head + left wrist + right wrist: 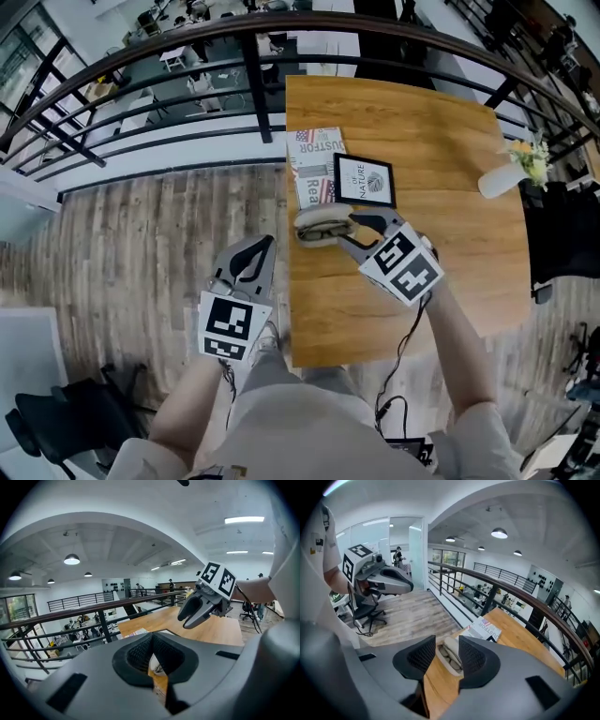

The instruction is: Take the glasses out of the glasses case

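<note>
The glasses case (322,225) is found open just ahead of the right claw (345,231), which is held part-open and empty. The left claw (265,242) is closed, empty. "NATURE" is read on a frame (364,180) behind the case.

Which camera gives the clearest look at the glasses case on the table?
The right gripper view: the glasses case lies open, framed between the jaws, with the glasses visible inside. The head view shows it small, right at the tips of the right gripper. The left gripper view gives only a sliver of it between its jaws.
</note>
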`<action>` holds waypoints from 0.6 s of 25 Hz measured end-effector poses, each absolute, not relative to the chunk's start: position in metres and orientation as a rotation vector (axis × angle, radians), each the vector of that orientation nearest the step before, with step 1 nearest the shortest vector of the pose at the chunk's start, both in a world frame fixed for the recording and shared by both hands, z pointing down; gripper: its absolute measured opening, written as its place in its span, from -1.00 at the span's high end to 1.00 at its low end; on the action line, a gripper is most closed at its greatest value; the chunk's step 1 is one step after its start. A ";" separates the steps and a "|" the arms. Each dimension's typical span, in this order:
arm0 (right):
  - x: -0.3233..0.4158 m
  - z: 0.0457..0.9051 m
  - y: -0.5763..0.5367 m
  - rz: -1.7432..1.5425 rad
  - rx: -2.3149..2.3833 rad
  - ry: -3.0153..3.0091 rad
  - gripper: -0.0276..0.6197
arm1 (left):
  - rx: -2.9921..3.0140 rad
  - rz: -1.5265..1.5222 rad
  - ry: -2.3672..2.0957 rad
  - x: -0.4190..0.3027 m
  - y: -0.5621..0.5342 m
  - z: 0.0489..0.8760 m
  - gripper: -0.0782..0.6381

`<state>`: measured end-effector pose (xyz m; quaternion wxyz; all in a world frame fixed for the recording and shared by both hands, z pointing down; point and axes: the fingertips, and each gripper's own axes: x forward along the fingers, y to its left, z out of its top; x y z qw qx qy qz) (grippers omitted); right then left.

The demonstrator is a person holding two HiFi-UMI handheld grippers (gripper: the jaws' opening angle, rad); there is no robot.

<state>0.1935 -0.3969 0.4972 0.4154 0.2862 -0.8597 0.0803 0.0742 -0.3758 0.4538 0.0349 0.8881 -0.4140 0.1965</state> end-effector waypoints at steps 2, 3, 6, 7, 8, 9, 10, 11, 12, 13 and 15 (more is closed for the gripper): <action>0.194 0.522 -0.409 0.203 0.670 -2.126 0.40 | 2.711 0.610 -1.265 0.076 -0.383 0.467 0.74; 0.193 0.533 -0.412 0.211 0.641 -2.114 0.42 | 2.694 0.614 -1.263 0.077 -0.386 0.474 0.74; 0.191 0.571 -0.423 0.239 0.566 -2.072 0.45 | 2.644 0.624 -1.251 0.078 -0.393 0.498 0.74; 0.190 0.584 -0.427 0.251 0.547 -2.061 0.45 | 2.629 0.628 -1.247 0.077 -0.396 0.506 0.74; 0.189 0.595 -0.430 0.265 0.531 -2.051 0.46 | 2.615 0.632 -1.241 0.077 -0.399 0.514 0.74; 0.189 0.606 -0.433 0.279 0.518 -2.040 0.46 | 2.600 0.634 -1.234 0.076 -0.401 0.522 0.74; 0.188 0.616 -0.436 0.290 0.505 -2.028 0.46 | 2.585 0.634 -1.227 0.074 -0.403 0.529 0.74; 0.187 0.626 -0.438 0.294 0.493 -2.015 0.46 | 2.569 0.634 -1.219 0.073 -0.405 0.536 0.74; 0.187 0.636 -0.439 0.292 0.479 -2.003 0.46 | 2.555 0.634 -1.211 0.073 -0.406 0.543 0.74; 0.186 0.646 -0.441 0.287 0.465 -1.991 0.46 | 2.542 0.637 -1.204 0.073 -0.408 0.550 0.74; 0.183 0.666 -0.444 0.289 0.438 -1.968 0.46 | 2.521 0.645 -1.189 0.073 -0.412 0.564 0.74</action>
